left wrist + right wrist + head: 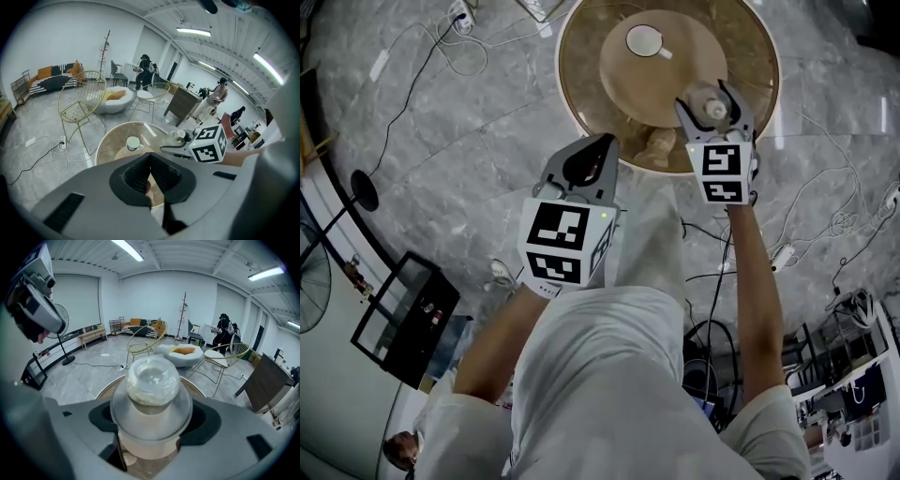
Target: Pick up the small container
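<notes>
The small container (713, 106) is a clear jar with a domed lid, and my right gripper (715, 105) is shut on it, a jaw on each side. It hangs over the near right part of the round table (765, 56). Seen close in the right gripper view, the small container (151, 394) fills the space between the jaws. From the left gripper view the small container (179, 135) shows ahead of the right gripper's marker cube. My left gripper (584, 161) is shut on nothing, at the table's near edge. In its own view the left gripper (150, 169) has its pads touching.
A white cup (644, 40) stands on the wooden disc (628, 89) at the table's middle. A beige lump (656, 145) lies near the front rim. Cables (431, 56) trail over the floor. Wire chairs (82, 101) and standing people (213, 98) are farther back.
</notes>
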`<state>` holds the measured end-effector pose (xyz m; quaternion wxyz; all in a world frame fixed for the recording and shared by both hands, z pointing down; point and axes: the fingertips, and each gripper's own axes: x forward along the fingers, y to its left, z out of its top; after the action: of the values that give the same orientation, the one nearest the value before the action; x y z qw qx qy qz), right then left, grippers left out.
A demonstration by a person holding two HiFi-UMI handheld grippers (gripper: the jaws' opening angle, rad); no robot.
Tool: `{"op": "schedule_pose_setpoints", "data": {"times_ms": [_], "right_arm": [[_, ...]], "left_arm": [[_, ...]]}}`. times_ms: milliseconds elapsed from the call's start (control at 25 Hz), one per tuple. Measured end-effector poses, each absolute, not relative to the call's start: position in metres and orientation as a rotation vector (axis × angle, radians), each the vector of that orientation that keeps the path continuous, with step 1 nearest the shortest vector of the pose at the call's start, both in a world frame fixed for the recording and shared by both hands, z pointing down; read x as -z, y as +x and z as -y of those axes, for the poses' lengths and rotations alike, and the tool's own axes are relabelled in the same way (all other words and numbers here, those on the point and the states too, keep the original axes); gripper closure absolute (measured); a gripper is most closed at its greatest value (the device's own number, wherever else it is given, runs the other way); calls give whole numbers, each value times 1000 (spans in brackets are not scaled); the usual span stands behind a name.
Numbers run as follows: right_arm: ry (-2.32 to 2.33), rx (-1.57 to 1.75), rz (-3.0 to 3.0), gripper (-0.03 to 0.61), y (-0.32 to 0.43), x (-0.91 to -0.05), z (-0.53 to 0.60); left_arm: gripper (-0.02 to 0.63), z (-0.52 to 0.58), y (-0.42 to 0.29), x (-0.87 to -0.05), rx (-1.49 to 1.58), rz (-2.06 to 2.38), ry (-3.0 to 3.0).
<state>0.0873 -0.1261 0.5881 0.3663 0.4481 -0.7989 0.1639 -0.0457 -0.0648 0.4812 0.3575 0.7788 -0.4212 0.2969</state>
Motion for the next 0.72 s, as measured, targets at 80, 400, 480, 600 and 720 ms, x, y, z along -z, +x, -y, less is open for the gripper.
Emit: {"op": "schedule_pose_setpoints", "data": {"times_ms": [80, 400, 480, 600, 720], "right_arm": [[1157, -407, 2069, 239, 80, -571, 127], [1188, -342, 2116, 239, 56, -501, 140], [1200, -347, 2126, 239, 53, -487, 141], [1211, -348, 2130, 239, 50, -466, 138], [1204, -379, 2115, 239, 49, -451, 132]], "left_arm": [[594, 69, -50, -472, -755, 1100, 2013], [594, 73, -66, -441, -697, 1153, 2004], [594, 73, -70, -431, -674, 1168, 1999], [594, 74, -74, -414, -643, 1190, 2008], [594, 79, -80, -397, -606, 1212, 2021]]}}
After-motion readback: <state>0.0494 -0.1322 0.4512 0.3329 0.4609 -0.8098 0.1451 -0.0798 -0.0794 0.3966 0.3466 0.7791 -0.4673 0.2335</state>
